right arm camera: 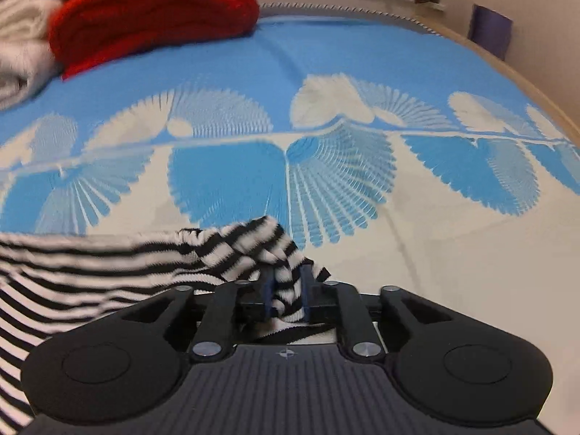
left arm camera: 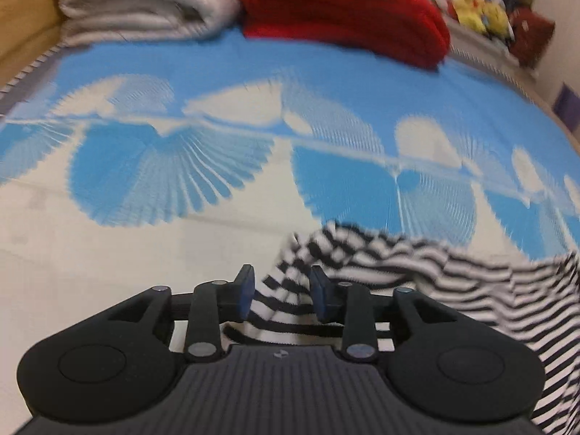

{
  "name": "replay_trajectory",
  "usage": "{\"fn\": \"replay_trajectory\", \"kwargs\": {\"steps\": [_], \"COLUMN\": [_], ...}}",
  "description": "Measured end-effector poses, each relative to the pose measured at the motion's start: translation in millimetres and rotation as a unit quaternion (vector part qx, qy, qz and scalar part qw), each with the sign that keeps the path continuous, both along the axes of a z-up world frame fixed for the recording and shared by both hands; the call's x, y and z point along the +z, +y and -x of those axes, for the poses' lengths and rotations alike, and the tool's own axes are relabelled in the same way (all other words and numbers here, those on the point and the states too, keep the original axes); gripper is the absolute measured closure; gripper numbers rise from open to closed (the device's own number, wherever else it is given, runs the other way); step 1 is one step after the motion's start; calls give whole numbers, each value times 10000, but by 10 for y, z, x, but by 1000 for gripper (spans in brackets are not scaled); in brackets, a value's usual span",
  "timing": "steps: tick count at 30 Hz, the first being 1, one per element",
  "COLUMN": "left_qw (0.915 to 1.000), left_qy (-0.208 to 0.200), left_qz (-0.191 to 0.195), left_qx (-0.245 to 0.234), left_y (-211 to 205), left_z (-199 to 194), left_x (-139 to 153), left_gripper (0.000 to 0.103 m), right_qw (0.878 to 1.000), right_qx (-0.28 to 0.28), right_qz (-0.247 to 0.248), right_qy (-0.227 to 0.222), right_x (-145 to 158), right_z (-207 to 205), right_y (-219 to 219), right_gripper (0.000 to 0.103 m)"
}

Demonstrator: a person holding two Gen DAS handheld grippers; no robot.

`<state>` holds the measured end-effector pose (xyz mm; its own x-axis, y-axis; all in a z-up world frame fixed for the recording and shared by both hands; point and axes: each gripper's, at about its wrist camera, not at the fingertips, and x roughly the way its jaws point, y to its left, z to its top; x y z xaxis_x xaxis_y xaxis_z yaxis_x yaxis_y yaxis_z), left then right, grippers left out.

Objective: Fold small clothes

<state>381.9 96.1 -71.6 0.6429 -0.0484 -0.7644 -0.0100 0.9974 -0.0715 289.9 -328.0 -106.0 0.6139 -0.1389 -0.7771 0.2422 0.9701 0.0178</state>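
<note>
Black-and-white striped fabric, the small garment (left arm camera: 417, 268), fills the lower right of the left wrist view, bunched and running from the frame's right edge leftward into the left gripper (left arm camera: 282, 290). Its jaws stand apart, a corner of the cloth lying between the blue pads (left arm camera: 247, 290); the pads do not appear to press on it. The garment rests on a blue and cream patterned bedspread (left arm camera: 181, 166). At the top sit a folded white blanket (left arm camera: 145, 0) and a red folded knit (left arm camera: 344, 11).

In the right wrist view the same striped garment (right arm camera: 127, 264) stretches from the left edge across the lower middle, its long axis roughly horizontal, its bunched end reaching the right gripper (right arm camera: 286, 290). Those jaws are narrow, with a fold of cloth filling the gap; whether they pinch it I cannot tell. The red knit (right arm camera: 156, 11) lies upper left on the bedspread (right arm camera: 362, 61).
</note>
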Motion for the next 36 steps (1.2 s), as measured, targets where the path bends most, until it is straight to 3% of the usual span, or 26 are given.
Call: {"fn": "replay_trajectory", "kwargs": {"steps": [1, 4, 7, 11, 13, 15, 18, 20, 22, 25, 30, 32, 33, 35, 36], "left_qw": [9997, 9972, 9958, 9971, 9987, 9992, 9934, 9944, 9953, 9917, 9861, 9853, 9848, 9834, 9827], "left_qy": [-143, -172, -218, -214, -59, 142, 1103, 1033, 955, 1222, 1641, 1697, 1724, 1806, 1847], "left_qz": [79, 394, 493, 432, 316, 248, 236, 230, -112, -400, -108, -110, -138, -155, -143], "left_qx": [163, 615, 747, 581, 408, 263, 185, 17, -81, 9, 229, 159, 127, 60, 34], "left_y": [29, 91, 144, 234, 262, 282, 287, 266, 235, 275, 376, 357, 347, 328, 323], "left_z": [99, 320, 543, 884, 1026, 1135, 1147, 1145, 1141, 1097, 1019, 1005, 1003, 995, 992], "left_x": [104, 355, 601, 754, 677, 466, 110, 105, 95, -24, -188, -210, -229, -260, -272], "left_gripper": [55, 53, 53, 49, 42, 42, 44, 42, 35, 35, 36, 37, 43, 63, 82], "right_qw": [9999, 9989, 9991, 9971, 9956, 9939, 9892, 9897, 9897, 9881, 9843, 9832, 9830, 9830, 9831], "right_qx": [-41, -67, -72, -276, -271, -308, -565, -578, -566, -491, -348, -269, -209, -87, -38], "right_qz": [-94, -258, -290, -704, -895, -1040, -1322, -1203, -1081, -1066, -1118, -1086, -1052, -1003, -987], "right_qy": [-121, -395, -300, -129, -12, 183, 297, 515, 752, 993, 1324, 1439, 1491, 1537, 1544], "right_x": [74, 281, 408, 561, 561, 482, 435, 361, 289, 189, 68, 28, 8, -14, -24], "right_z": [65, 280, 535, 924, 1123, 1266, 1360, 1369, 1376, 1376, 1393, 1382, 1373, 1363, 1360], "right_y": [-21, -81, -132, -236, -254, -264, -328, -335, -335, -346, -390, -381, -369, -346, -338], "right_gripper": [75, 64, 63, 60, 55, 55, 54, 54, 54, 53, 51, 51, 51, 52, 53]}}
